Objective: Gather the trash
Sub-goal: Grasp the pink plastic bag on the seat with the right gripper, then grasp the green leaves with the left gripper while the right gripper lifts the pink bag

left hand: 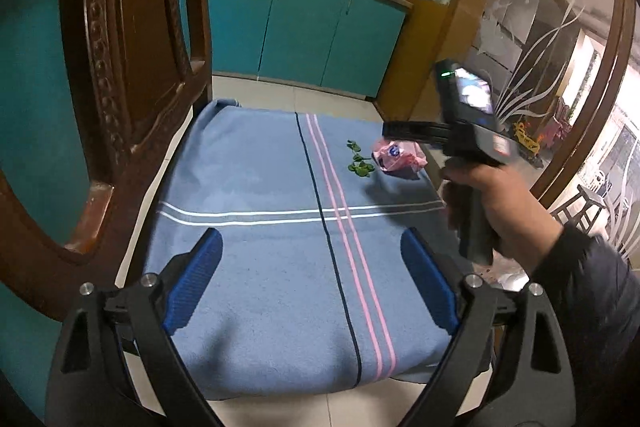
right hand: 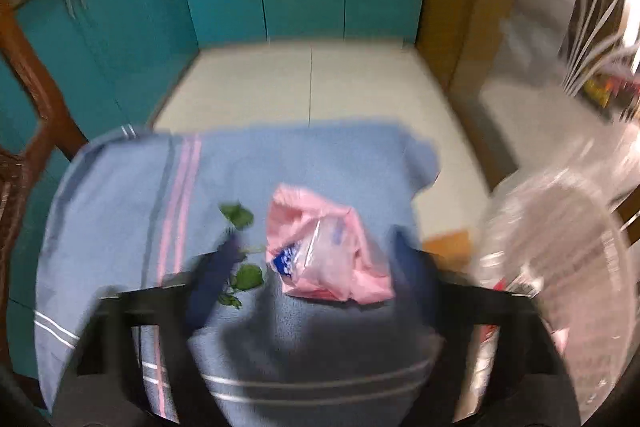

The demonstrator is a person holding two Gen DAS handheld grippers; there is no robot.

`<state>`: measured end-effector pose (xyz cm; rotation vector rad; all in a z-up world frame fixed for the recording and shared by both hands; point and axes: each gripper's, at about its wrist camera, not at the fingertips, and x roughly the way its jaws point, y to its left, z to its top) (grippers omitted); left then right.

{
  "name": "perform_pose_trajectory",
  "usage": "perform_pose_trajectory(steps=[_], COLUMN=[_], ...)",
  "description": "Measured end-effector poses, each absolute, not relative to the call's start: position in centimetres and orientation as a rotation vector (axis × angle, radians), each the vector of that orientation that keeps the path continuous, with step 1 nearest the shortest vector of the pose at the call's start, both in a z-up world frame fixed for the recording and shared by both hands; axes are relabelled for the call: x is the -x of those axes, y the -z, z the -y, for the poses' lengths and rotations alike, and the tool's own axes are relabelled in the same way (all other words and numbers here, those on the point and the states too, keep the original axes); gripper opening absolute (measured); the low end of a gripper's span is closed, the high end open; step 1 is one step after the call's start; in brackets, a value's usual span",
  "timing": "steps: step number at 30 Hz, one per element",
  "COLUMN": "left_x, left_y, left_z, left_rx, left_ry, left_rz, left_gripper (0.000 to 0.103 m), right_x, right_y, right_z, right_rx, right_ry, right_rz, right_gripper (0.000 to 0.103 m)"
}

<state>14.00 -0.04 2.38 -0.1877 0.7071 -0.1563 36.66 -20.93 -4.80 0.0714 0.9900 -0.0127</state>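
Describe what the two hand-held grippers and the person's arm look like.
The left hand-held gripper has black angular struts with silver bolts and ribbed blue fingers. The right hand-held gripper is a black pistol-grip unit with a lit screen and green light. The right hand is bare, with a dark sleeve.

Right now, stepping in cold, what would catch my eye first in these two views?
The crumpled pink plastic bag on the blue striped towel, framed by the open right gripper. Green leaves lie just left of it. The open left gripper hangs over bare towel nearer the camera.
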Motion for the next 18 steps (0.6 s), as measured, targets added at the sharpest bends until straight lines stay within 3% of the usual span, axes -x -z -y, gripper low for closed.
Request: perform_pose_trajectory(steps=[1,3,11,14,18], left_x=[-14.1,-14.4,-17.9,-21.7,-27.7], left_y=[-2.3,-2.0,0.3,1.2,3.1], left_z=[0.1,0.5,3.2,6.0,9.3], left_rx=[0.187,0.184,0.110,0.041,-0.012], left_ry=[0.161,0.171,0.200,0.222,0.241], left_rz=[-0.709,-0.718,-0.760,-0.775,-0.811], left_gripper=[0.090,0.090,0.090,0.088,0.077], right_x=[-36.5,-35.4,-18.1,-15.2,-15.5], right_y=[4.9,3.9,-4.5,-3.4,-2.0], right_z=[21.3,21.7,26.8,28.8,29.0], right_rx=[-0.076,-0.096,-0.297,-0.382,-0.347], right_ry=[0.013,0.002,-0.119,-0.131,-0.141], right_rz=[-0.986,-0.960,-0.622,-0.631,-0.678], right_gripper=[0.040,0.037,0.037,0.038,0.038])
